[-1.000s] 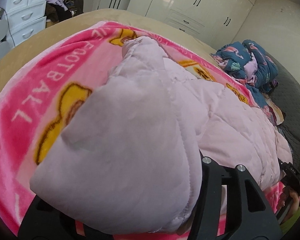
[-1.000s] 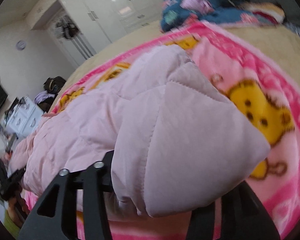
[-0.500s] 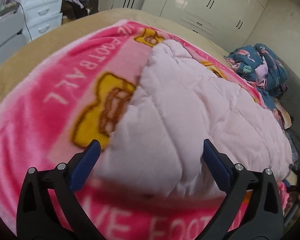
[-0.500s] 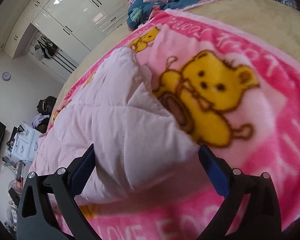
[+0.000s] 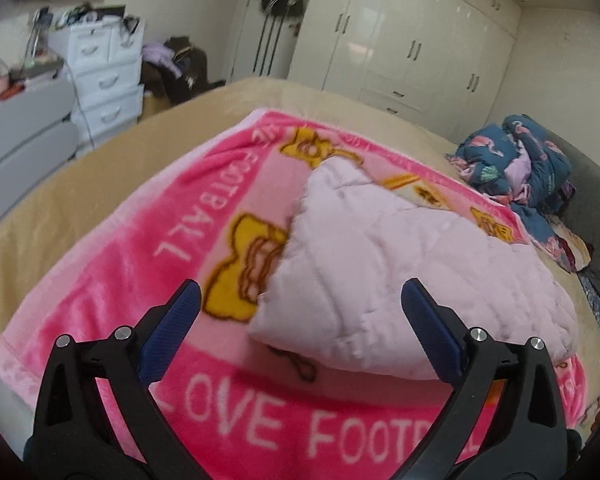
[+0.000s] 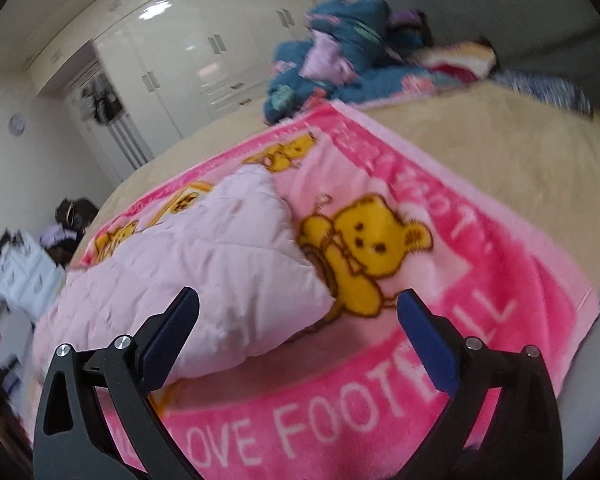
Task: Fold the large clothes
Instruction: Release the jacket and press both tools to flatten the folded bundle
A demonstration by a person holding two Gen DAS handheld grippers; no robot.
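- While both grippers stand spread wide with nothing between their pads, a pale pink quilted garment [image 5: 400,264] lies folded on a bright pink blanket [image 5: 112,280] spread over a tan bed [image 5: 60,196].
- Left wrist view: the left gripper [image 5: 300,320] fills the bottom of the frame, its black arms ending in blue pads [image 5: 172,328] on either side. Its jaws have just been opening, and the garment's near corner shows in the gap between the pads, beyond them and untouched.
- The garment runs from the centre of this frame toward the lower right, its near edge rounded and puffy.
- The blanket carries yellow bear prints and white lettering that reads "LOVE FOOT…" along the bottom of the frame.
- Right wrist view: the right gripper [image 6: 298,318] sits at the bottom of the frame, likewise freshly opened and gripping nothing. Here the garment [image 6: 204,272] lies centre left, and its near corner reaches toward the left pad without touching it.
- A yellow bear [image 6: 364,244] on the blanket shows just right of the garment.
- A heap of dark blue patterned bedding [image 5: 516,164] sits at the middle right of the left view.
- White wardrobe doors [image 5: 412,48] line the far wall, and a white drawer unit [image 5: 104,76] stands at the upper left.
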